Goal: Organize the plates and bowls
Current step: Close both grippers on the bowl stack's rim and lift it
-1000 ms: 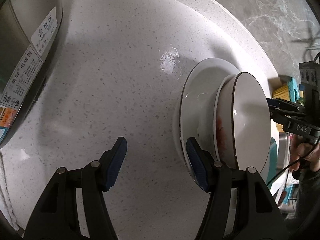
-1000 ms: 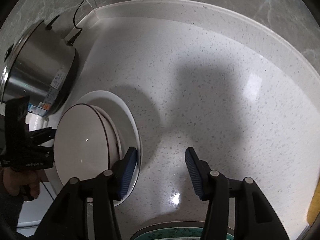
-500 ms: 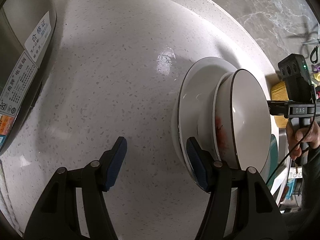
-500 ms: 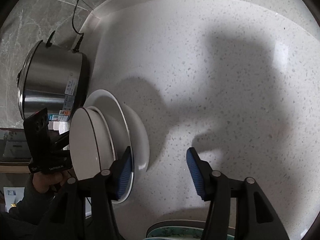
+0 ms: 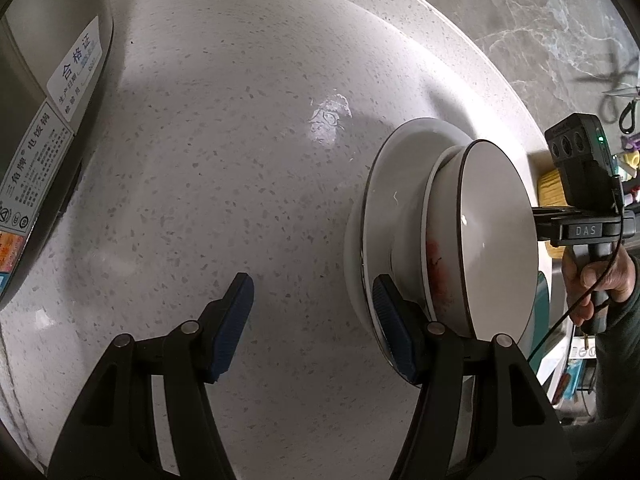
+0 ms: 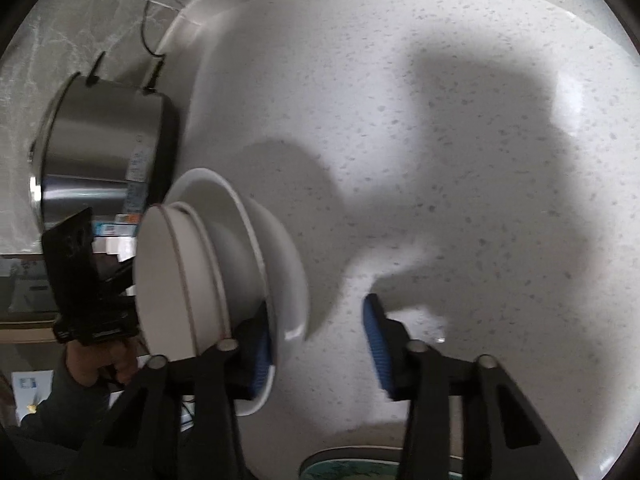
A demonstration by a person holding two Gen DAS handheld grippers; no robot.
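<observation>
A stack of white dishes sits on the speckled counter: a wide white plate (image 5: 384,208) at the bottom, and on it a bowl with a red mark (image 5: 436,272) holding a dark-rimmed white bowl (image 5: 496,240). My left gripper (image 5: 312,320) is open, its right finger against the plate's rim. My right gripper (image 6: 316,340) is open on the opposite side, its left finger at the plate's rim (image 6: 296,280); the stacked bowls (image 6: 180,276) show there too. The right gripper also shows in the left wrist view (image 5: 576,224) behind the stack.
A steel rice cooker (image 5: 36,120) stands on the left of the counter; it also shows in the right wrist view (image 6: 100,148) with its cord. A teal patterned plate (image 6: 360,468) lies at the counter's near edge. A marble wall (image 5: 520,20) backs the counter.
The right gripper has swung around and closed in on the dish stack, its left finger now at the plate's rim. The left gripper has barely moved.
</observation>
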